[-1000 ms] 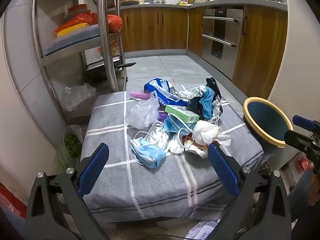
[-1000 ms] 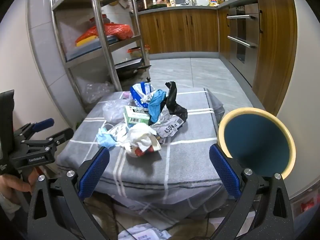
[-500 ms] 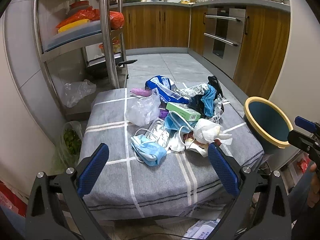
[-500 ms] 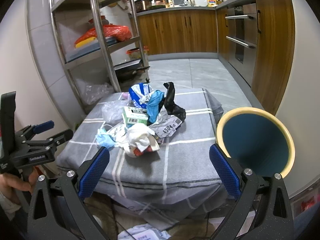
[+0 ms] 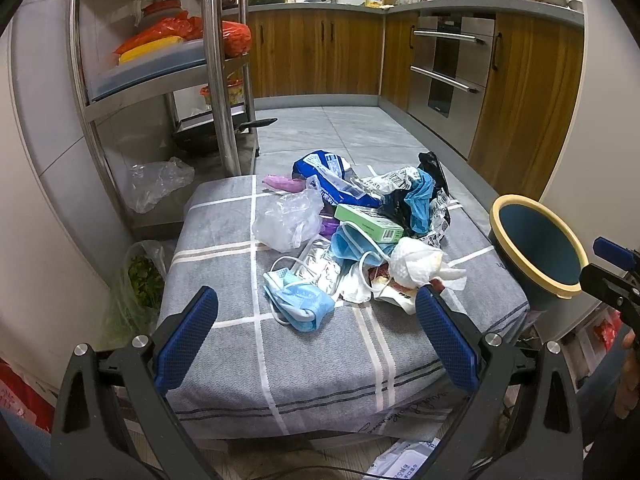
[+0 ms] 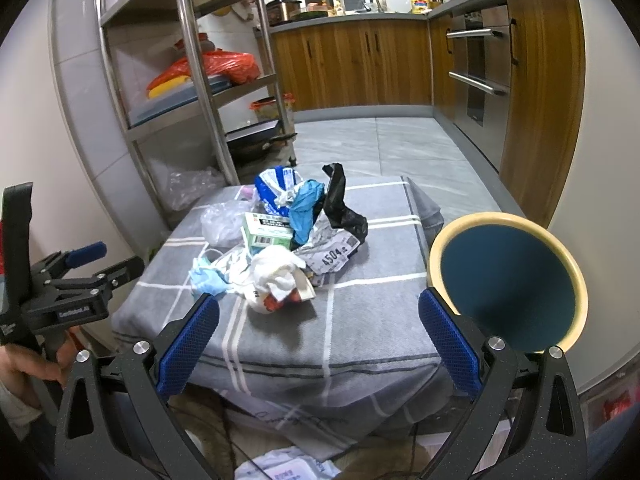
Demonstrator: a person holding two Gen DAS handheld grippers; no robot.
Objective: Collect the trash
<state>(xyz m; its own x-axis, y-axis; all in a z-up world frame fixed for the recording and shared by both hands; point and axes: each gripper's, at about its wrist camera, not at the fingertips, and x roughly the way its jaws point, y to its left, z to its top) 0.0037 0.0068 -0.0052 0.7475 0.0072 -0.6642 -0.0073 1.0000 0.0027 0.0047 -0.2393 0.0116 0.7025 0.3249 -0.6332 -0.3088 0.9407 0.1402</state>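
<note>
A heap of trash lies on a low table under a grey checked cloth (image 5: 224, 272): a blue face mask (image 5: 300, 300), a crumpled white tissue (image 5: 416, 258) (image 6: 276, 266), a green box (image 5: 368, 224) (image 6: 266, 230), a clear plastic bag (image 5: 286, 220), a blue wrapper (image 5: 332, 180) and a black bag (image 6: 342, 208). A blue bin with a cream rim (image 5: 536, 254) (image 6: 508, 280) stands at the table's right side. My left gripper (image 5: 316, 334) is open at the table's near edge, nothing in it. My right gripper (image 6: 318, 340) is open too, between the heap and the bin.
A steel shelf rack (image 5: 216, 72) with bags stands at the back left, wooden kitchen cabinets (image 5: 316, 56) and an oven (image 5: 448, 68) behind. A bag of greens (image 5: 140, 276) sits on the floor left of the table. White packets (image 6: 280, 468) lie under the table's front.
Both views have shifted only slightly; the left gripper has drifted a little back and up from the table. Both grippers stay open and no trash has moved.
</note>
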